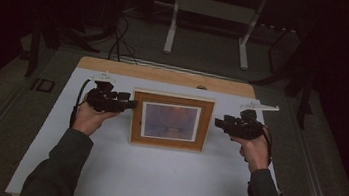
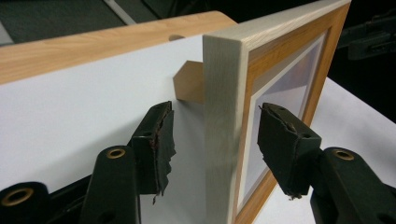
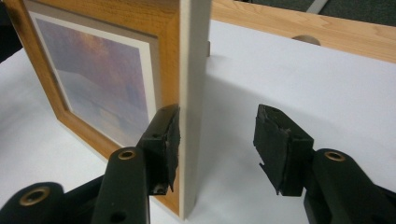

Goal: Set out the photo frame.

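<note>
Upright wooden picture frame holds a purple-toned print.

One wooden picture frame stood on one white board. Two grippers were there, a left gripper and a right gripper, each with two black jaws.

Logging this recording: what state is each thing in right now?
Picture frame: upright on the white table sheet, propped by its back stand, picture facing the person.
Left tool: open, jaws either side of the frame's left edge, pads off it.
Right tool: open, frame's right edge between the jaws; one pad right beside its front, the other well off.
</note>
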A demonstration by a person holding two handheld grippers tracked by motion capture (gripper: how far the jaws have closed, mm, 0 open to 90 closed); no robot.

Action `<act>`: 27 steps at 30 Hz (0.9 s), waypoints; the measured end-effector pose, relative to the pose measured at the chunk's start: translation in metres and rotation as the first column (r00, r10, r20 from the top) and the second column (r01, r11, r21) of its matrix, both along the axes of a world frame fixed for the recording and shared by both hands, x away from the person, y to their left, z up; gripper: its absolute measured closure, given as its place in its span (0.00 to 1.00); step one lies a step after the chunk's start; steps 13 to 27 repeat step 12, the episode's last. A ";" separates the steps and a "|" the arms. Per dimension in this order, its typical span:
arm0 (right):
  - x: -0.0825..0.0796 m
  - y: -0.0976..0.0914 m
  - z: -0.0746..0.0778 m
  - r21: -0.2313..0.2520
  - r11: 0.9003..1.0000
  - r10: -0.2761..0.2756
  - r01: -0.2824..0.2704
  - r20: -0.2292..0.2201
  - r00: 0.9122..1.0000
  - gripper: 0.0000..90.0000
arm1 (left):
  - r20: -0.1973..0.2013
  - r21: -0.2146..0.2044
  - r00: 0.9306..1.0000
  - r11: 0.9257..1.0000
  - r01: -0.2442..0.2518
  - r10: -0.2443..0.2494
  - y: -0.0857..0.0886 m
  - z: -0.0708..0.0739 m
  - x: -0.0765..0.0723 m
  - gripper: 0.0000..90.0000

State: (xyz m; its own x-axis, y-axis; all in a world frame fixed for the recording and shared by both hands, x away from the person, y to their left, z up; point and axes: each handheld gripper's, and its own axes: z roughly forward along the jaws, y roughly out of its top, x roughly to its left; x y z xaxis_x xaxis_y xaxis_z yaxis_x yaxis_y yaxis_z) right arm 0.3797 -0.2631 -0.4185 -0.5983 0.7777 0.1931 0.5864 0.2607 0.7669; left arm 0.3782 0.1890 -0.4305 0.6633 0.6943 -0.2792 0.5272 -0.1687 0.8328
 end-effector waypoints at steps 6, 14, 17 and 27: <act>-0.005 -0.014 0.000 -0.006 1.000 -0.018 0.018 0.001 1.000 0.52 | 0.034 0.019 0.998 0.998 -0.055 0.055 0.017 0.007 -0.018 0.49; -0.010 -0.034 -0.005 0.010 0.999 -0.039 0.039 -0.018 0.999 0.53 | 0.062 0.035 0.994 0.995 -0.094 0.092 0.038 0.005 -0.038 0.47; -0.010 -0.034 -0.005 0.010 0.999 -0.039 0.039 -0.018 0.999 0.53 | 0.062 0.035 0.994 0.995 -0.094 0.092 0.038 0.005 -0.038 0.47; -0.010 -0.034 -0.005 0.010 0.999 -0.039 0.039 -0.018 0.999 0.53 | 0.062 0.035 0.994 0.995 -0.094 0.092 0.038 0.005 -0.038 0.47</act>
